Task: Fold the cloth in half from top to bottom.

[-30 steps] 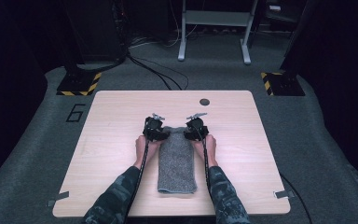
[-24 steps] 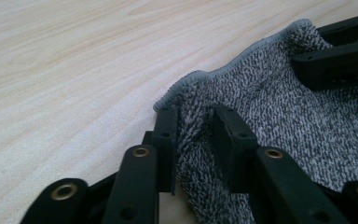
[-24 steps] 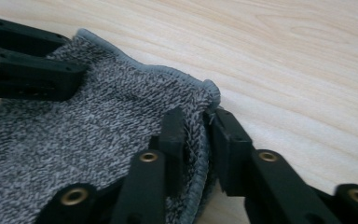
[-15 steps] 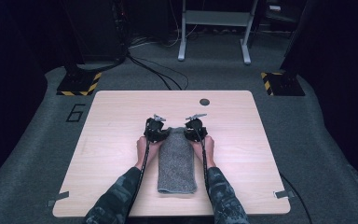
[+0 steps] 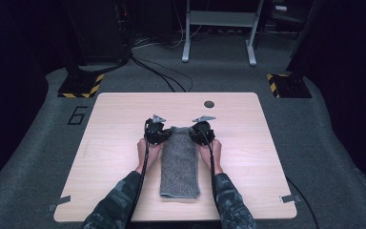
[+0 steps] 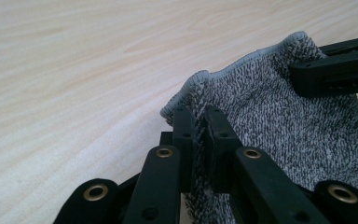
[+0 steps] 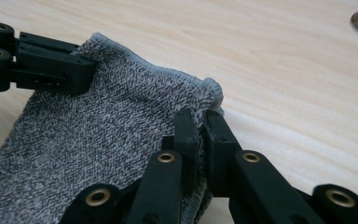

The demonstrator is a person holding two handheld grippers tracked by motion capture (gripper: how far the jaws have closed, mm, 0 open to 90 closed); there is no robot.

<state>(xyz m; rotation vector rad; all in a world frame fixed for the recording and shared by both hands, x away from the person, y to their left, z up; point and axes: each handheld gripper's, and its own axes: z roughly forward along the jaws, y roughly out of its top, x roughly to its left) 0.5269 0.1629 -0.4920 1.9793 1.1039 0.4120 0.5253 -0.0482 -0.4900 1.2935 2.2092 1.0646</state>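
Grey knit towel (image 5: 179,162) lies folded lengthwise mid-table (image 5: 114,129), between the forearms. Soft, light, limp; it should sag and drape when lifted. Left gripper (image 6: 198,122) pinches the far left corner, right gripper (image 7: 200,125) the far right corner, both jaws just closed onto the hem. Corner hems look like the best hold.

Lab: hazard-taped stand bases (image 5: 81,86), floor cables (image 5: 162,71)

Camouflage sleeves (image 5: 116,202), black gripper (image 6: 198,135) links, brass rivets, trailing black cables (image 5: 145,157)

Grey speckled towel (image 5: 179,162); black tongs (image 6: 198,135); pale wood-grain table (image 5: 114,143).
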